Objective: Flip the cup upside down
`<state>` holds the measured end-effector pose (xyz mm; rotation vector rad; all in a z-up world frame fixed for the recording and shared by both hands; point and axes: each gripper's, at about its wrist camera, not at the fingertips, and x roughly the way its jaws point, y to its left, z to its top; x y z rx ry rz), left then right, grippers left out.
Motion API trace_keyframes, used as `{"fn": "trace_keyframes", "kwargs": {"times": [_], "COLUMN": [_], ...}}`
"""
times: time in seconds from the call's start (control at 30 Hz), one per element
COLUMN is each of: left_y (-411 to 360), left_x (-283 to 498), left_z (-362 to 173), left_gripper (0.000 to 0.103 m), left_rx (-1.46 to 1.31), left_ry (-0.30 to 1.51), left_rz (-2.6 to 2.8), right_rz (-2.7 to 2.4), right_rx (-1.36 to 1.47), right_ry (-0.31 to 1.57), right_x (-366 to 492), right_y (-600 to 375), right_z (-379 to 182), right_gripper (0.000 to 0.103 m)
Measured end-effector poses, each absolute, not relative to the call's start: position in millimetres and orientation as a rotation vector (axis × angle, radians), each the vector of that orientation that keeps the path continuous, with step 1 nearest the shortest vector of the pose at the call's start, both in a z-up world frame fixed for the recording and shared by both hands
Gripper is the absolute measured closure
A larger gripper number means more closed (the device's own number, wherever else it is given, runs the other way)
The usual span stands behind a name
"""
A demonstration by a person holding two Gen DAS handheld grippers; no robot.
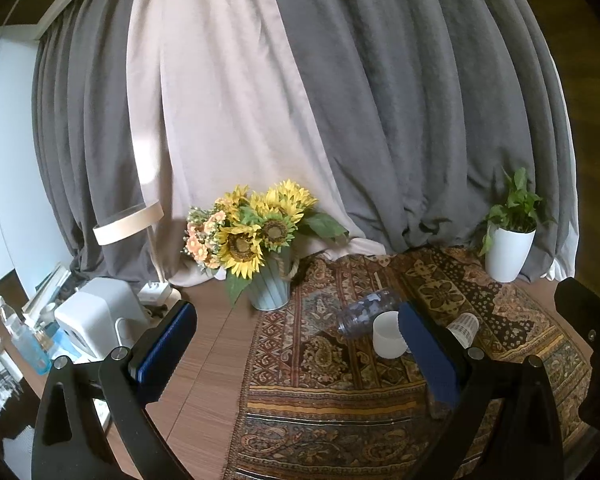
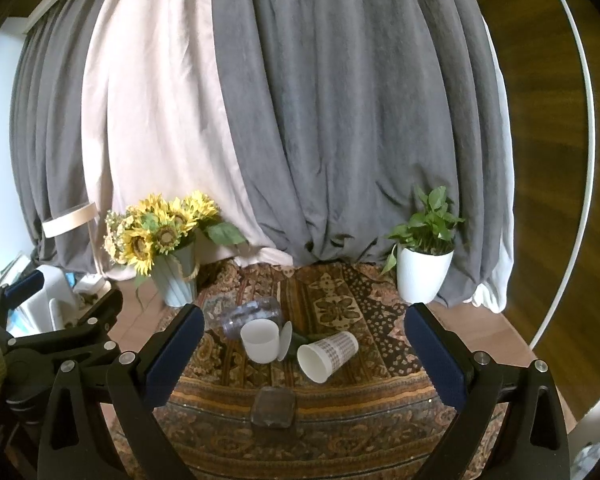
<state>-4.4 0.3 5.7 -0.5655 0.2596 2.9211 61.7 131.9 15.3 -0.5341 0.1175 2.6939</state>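
White plastic, the upright cup [image 2: 261, 340] stands mouth-up on the patterned cloth [image 2: 340, 432], centred between the right gripper [image 2: 306, 356]'s spread, empty jaws and a little ahead of them. Its long axis is vertical, so I judge a side grasp across the wall, followed by a half-turn of the wrist, is what the flip calls for.

The left gripper [image 1: 300, 356] is also open and holds nothing; from its view the cup sits far to the right, just beside its right finger [image 1: 428, 356], so the right hand looks better lined up.

Crowding is the concern:
- a clear bottle [image 2: 252, 315] lies on its side, touching or nearly touching the cup from behind;
- a round lid [image 2: 286, 340] leans at the cup's right;
- a paper cup [image 2: 327, 355] lies tipped over, mouth toward the camera, just right of that;
- a dark flat block [image 2: 273, 407] rests nearer the camera.

Sunflowers [image 2: 160, 232] and 1 potted plant [image 2: 424, 272] stand well apart at the back.
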Motion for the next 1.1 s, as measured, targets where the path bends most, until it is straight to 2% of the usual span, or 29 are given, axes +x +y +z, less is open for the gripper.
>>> {"fn": "trace_keyframes", "kwargs": {"times": [1.1], "left_y": [-1.2], "left_x": [-5.5], "left_z": [7.6], "left_gripper": [0.000], "left_rx": [-0.570], "left_ry": [0.261], "left_rz": [2.915], "right_rz": [2.685], "right_rx": [-0.532], "right_ry": [0.108], "right_x": [63.3], "right_y": [130.3], "right_z": [18.3], "right_gripper": [0.002]}}
